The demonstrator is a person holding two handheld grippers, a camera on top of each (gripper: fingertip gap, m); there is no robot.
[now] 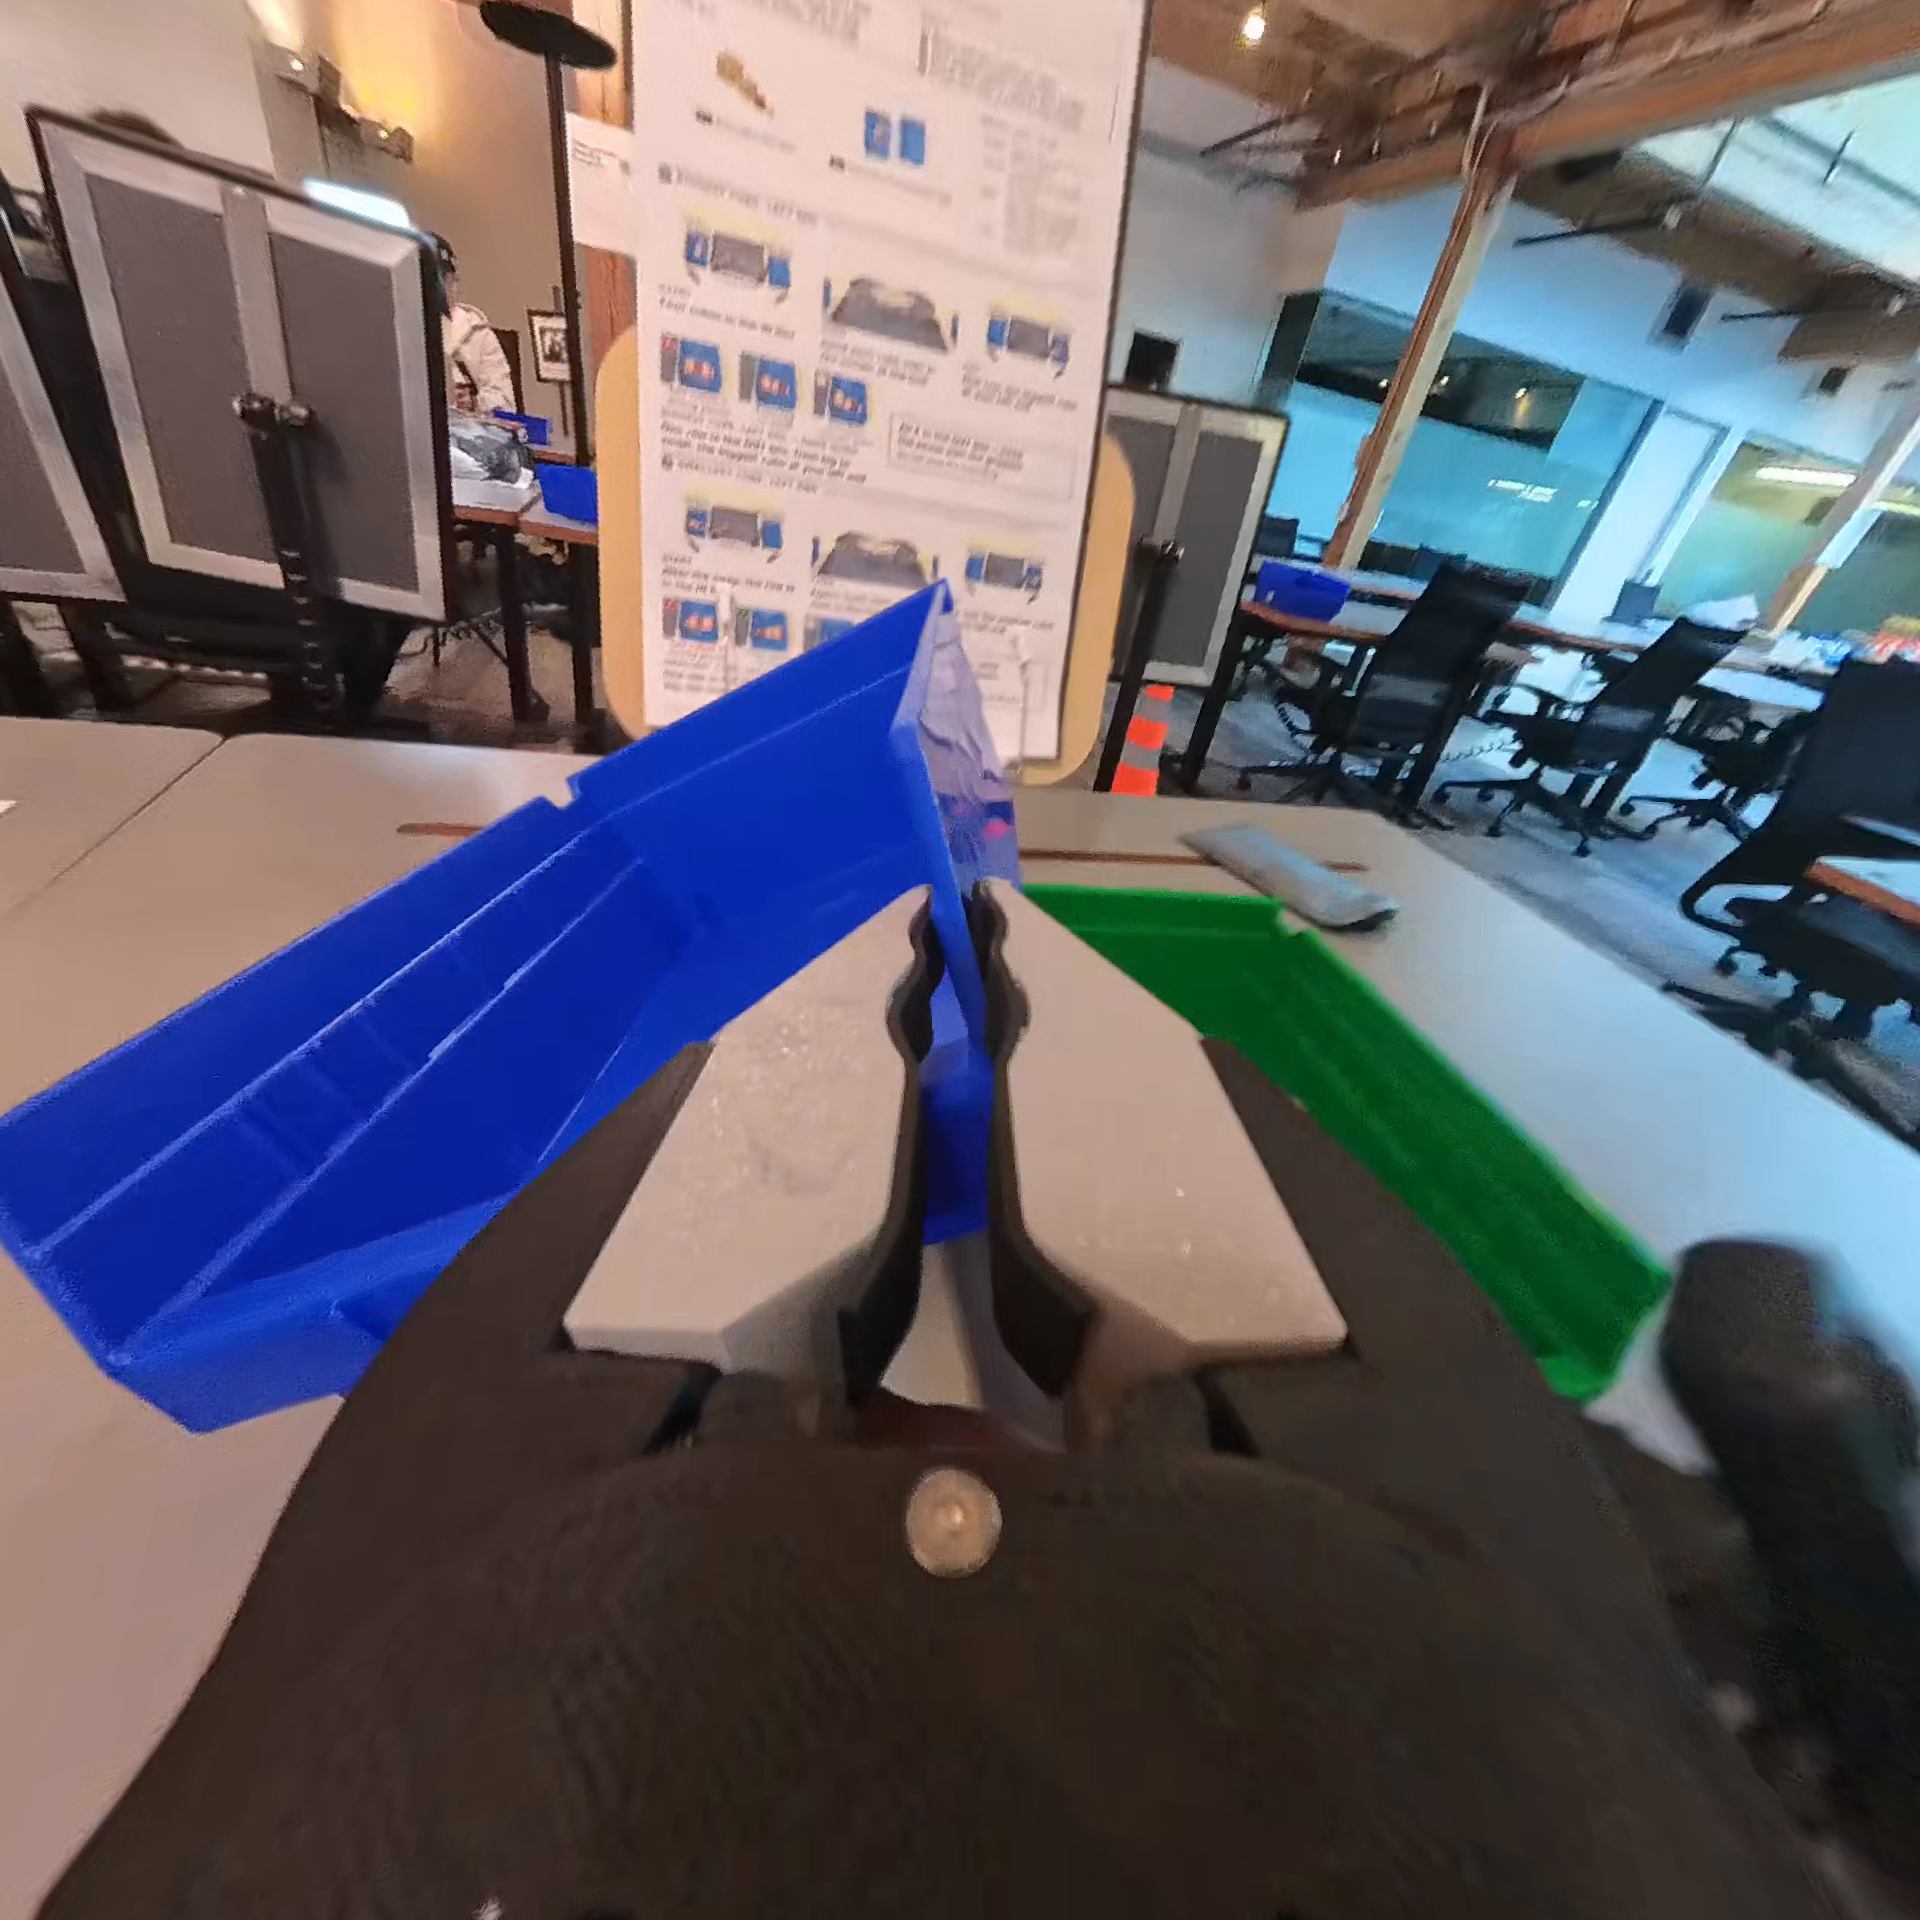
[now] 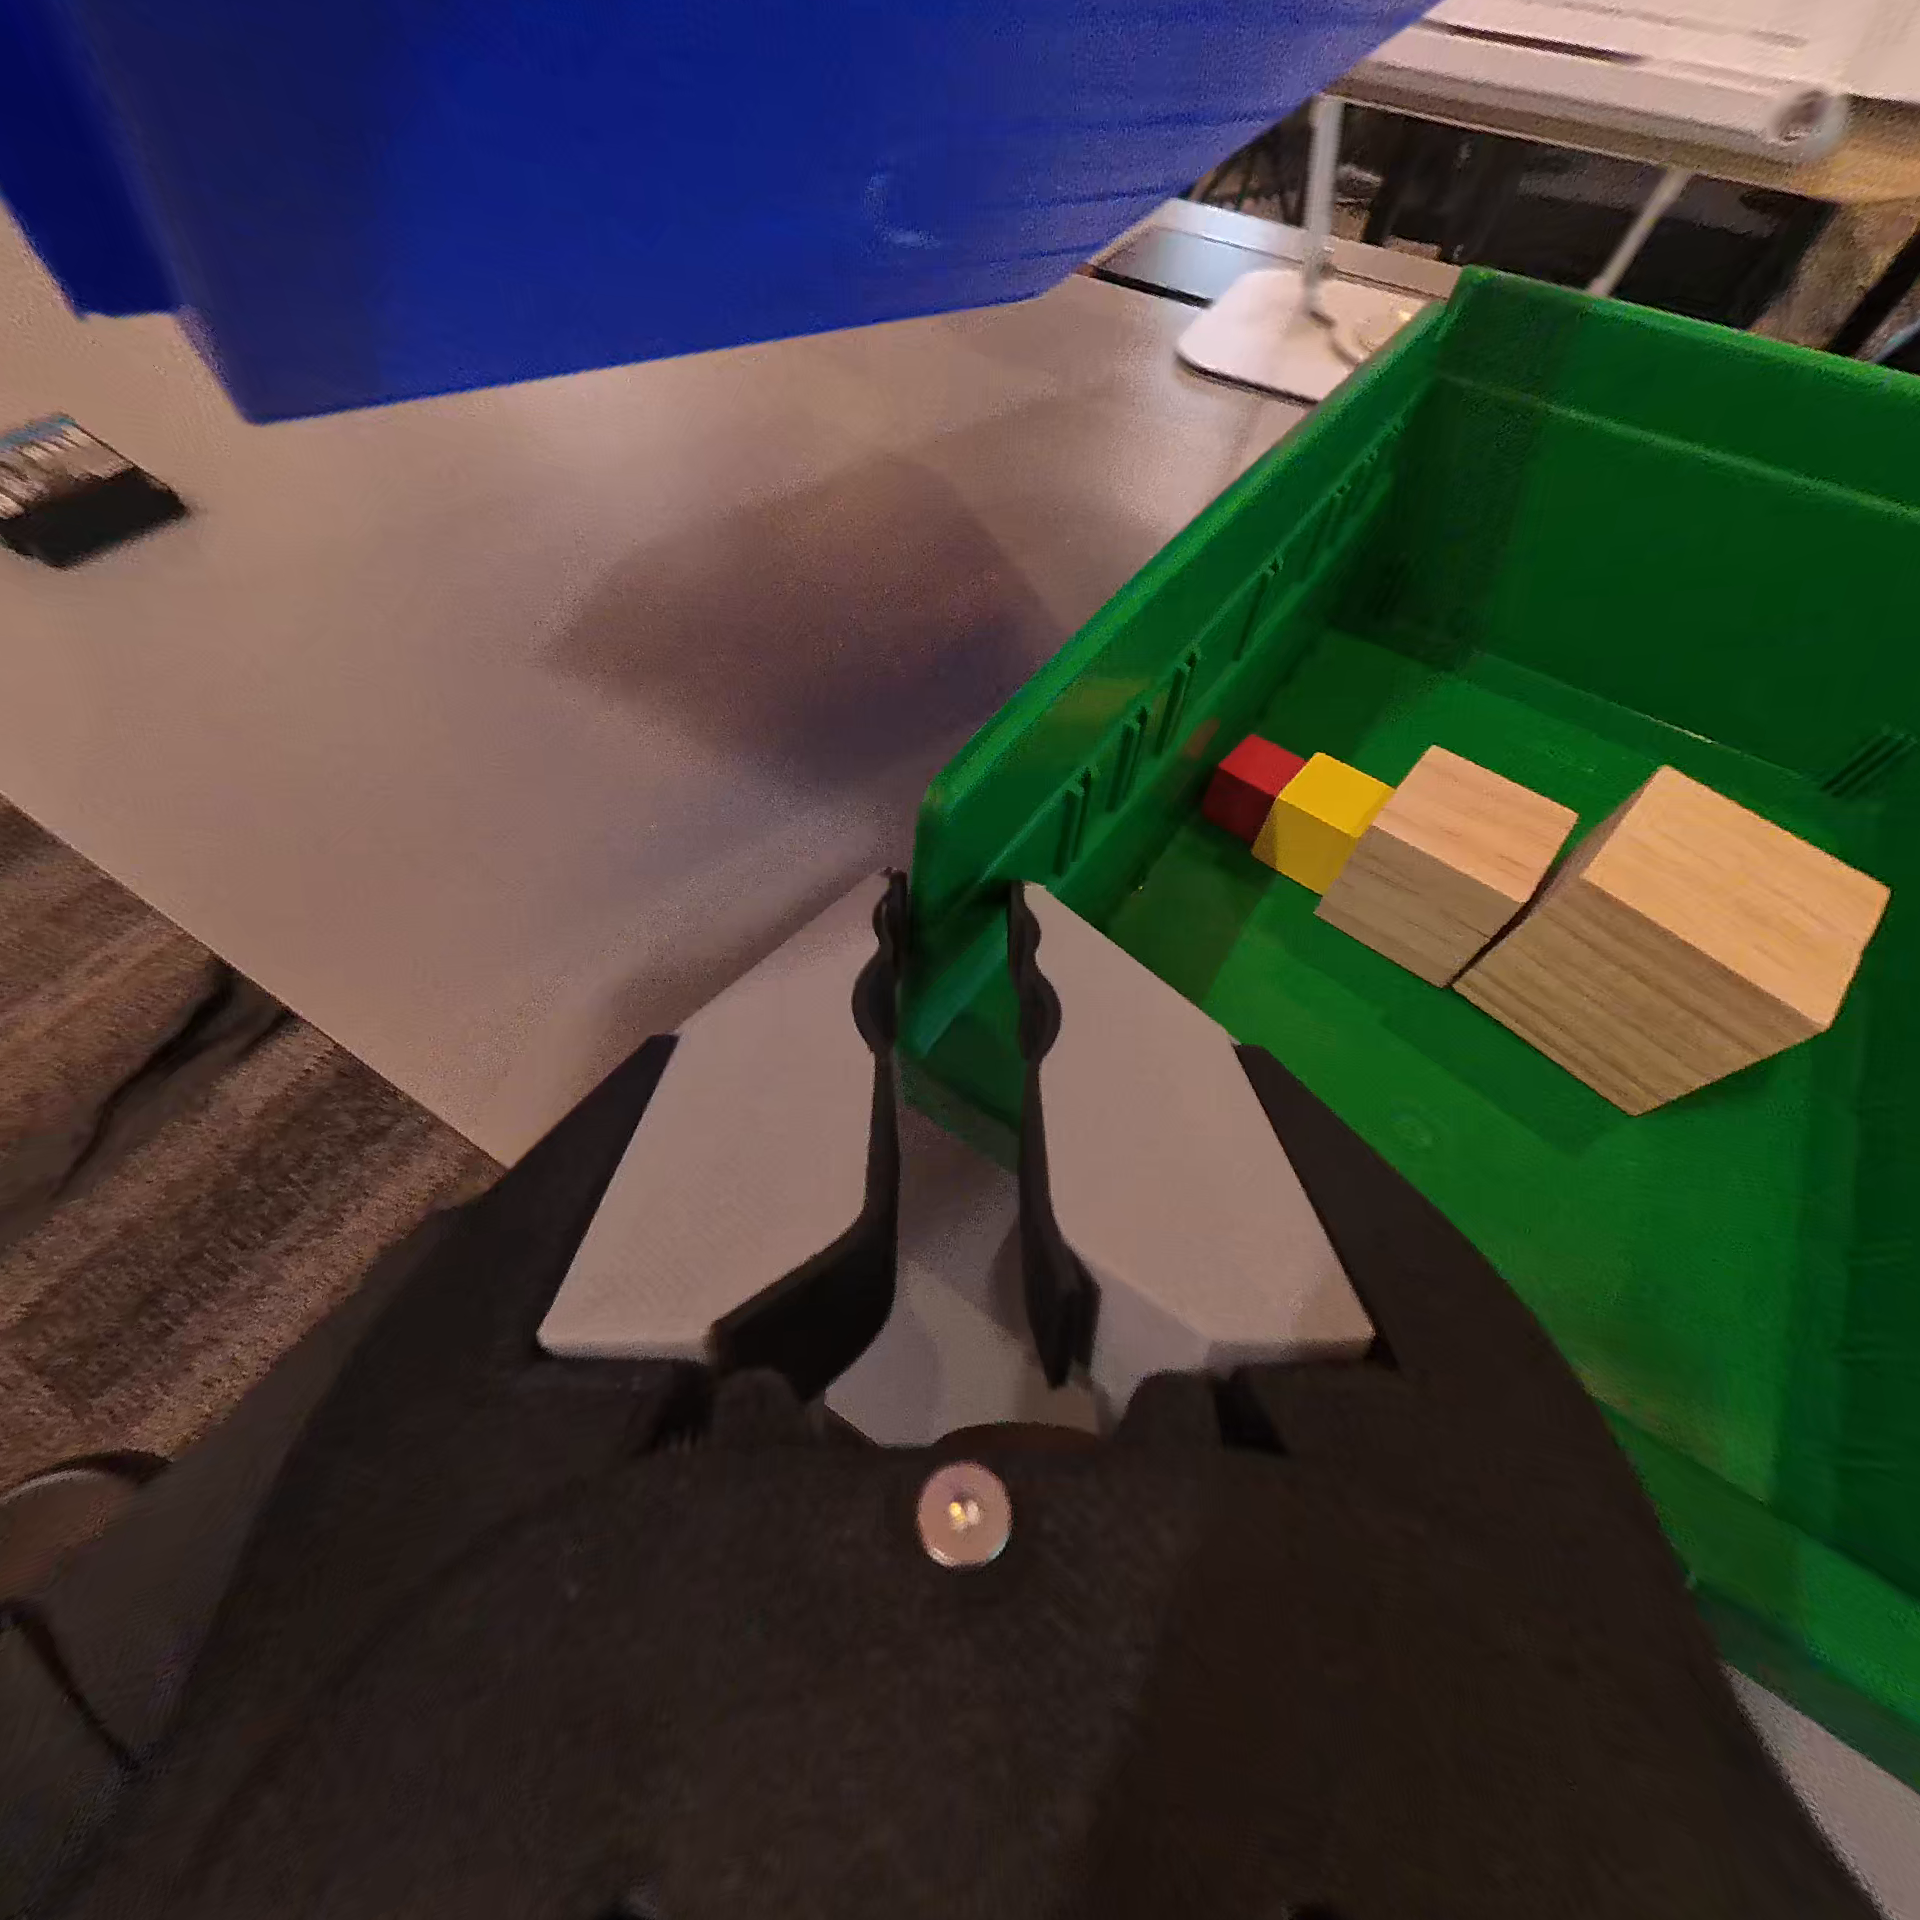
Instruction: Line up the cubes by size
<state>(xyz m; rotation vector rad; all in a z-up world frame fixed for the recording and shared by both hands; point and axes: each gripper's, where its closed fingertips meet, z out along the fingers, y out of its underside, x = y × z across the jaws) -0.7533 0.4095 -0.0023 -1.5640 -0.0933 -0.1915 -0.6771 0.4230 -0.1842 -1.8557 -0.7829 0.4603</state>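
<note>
My left gripper (image 1: 958, 935) is shut on the wall of a blue bin (image 1: 499, 997) and holds it tilted up off the table; the bin's underside also shows at the top of the right wrist view (image 2: 623, 166). My right gripper (image 2: 954, 935) is shut on the near left wall of a green bin (image 2: 1122, 748). Inside the green bin several cubes stand in a row by size: a small red cube (image 2: 1252, 784), a yellow cube (image 2: 1320, 831), a wooden cube (image 2: 1449, 862) and a larger wooden cube (image 2: 1673, 935). The green bin also shows in the left wrist view (image 1: 1330, 1049).
Both bins are over a grey table (image 2: 416, 675). A flat grey object (image 1: 1288, 873) lies behind the green bin. A dark card (image 2: 78, 504) lies at the table's left. A white lamp base (image 2: 1268, 322) stands behind. A poster board (image 1: 873, 343) stands past the table's far edge.
</note>
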